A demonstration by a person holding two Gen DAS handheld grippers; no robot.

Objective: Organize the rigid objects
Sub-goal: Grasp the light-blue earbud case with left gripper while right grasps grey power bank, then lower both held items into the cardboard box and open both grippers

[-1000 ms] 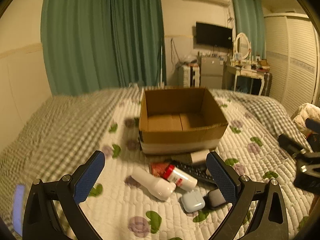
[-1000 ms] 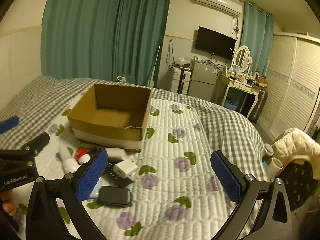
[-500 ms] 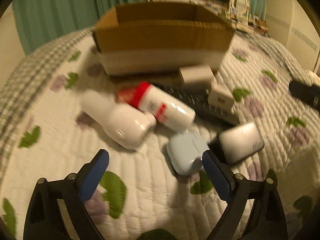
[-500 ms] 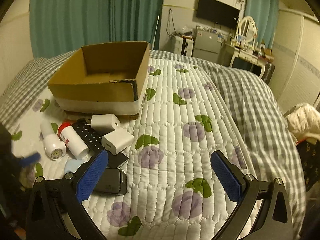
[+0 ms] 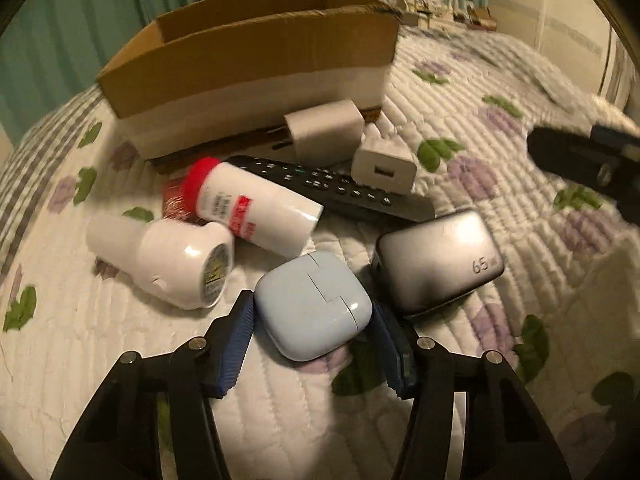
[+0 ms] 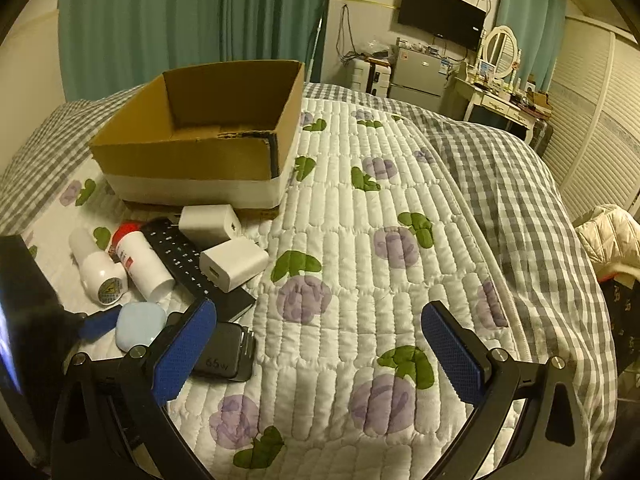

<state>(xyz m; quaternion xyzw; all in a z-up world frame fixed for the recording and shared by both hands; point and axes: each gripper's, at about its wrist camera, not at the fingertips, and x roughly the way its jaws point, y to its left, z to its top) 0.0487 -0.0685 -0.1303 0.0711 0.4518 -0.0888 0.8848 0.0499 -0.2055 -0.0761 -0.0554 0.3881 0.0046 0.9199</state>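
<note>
A pale blue earbud case (image 5: 316,304) lies on the quilt between the pads of my left gripper (image 5: 314,340), which closes around it; the pads sit at its sides. The case also shows in the right wrist view (image 6: 138,326). Beside it lie a grey 65 W charger (image 5: 438,258), a white bottle (image 5: 168,258), a red-capped bottle (image 5: 250,210), a black remote (image 5: 340,194) and two white chargers (image 5: 324,130) (image 5: 384,170). An open cardboard box (image 6: 200,136) stands behind them. My right gripper (image 6: 320,354) is open and empty above the quilt.
The bed's quilt (image 6: 380,240) stretches to the right of the pile. A grey checked blanket (image 6: 520,184) covers the far right side. A white jacket (image 6: 608,236) lies off the bed's right edge. Furniture stands at the back wall.
My left gripper has dropped down to the pile and narrowed its jaws around the blue earbud case. My right gripper has tilted lower toward the quilt, still open.
</note>
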